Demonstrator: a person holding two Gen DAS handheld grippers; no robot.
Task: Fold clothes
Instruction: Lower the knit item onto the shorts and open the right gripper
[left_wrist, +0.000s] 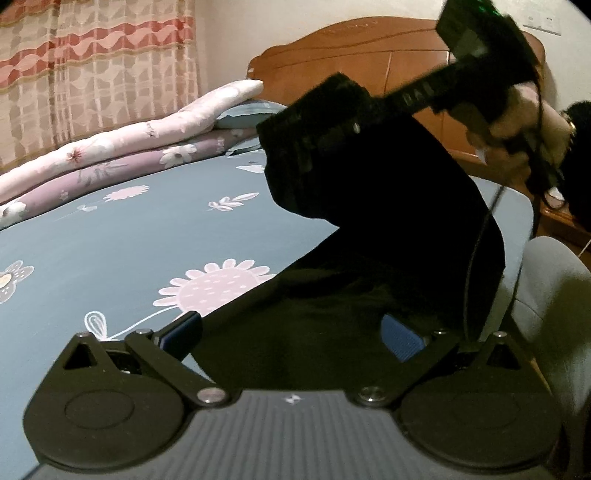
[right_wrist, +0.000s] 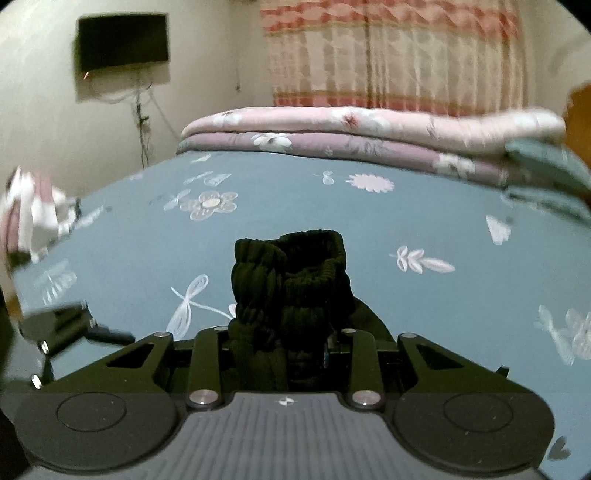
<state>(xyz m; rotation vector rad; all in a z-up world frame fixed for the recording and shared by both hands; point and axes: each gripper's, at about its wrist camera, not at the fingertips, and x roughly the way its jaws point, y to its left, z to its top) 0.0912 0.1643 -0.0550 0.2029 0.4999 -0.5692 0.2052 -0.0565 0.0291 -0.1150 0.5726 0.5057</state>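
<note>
A black garment (left_wrist: 388, 206) rises from the blue flowered bedsheet (left_wrist: 110, 251) near the bed's edge. My right gripper (right_wrist: 284, 343) is shut on the garment's bunched ribbed band (right_wrist: 291, 273) and holds that end up in the air. In the left wrist view a hand (left_wrist: 524, 110) holds this right gripper (left_wrist: 306, 136) at the upper right. My left gripper (left_wrist: 291, 336) is low over the sheet, open, with its blue pads (left_wrist: 400, 338) wide apart. The garment's lower part lies between them. The cloth hides how far the fingers reach under it.
Folded pink and purple quilts (right_wrist: 369, 133) lie along the bed's far side by a curtain. A wooden headboard (left_wrist: 369, 55) and teal pillow (left_wrist: 243, 114) are at the bed's head. A dark screen (right_wrist: 122, 40) hangs on the wall. White and pink clothes (right_wrist: 29, 210) sit at the bed's left edge.
</note>
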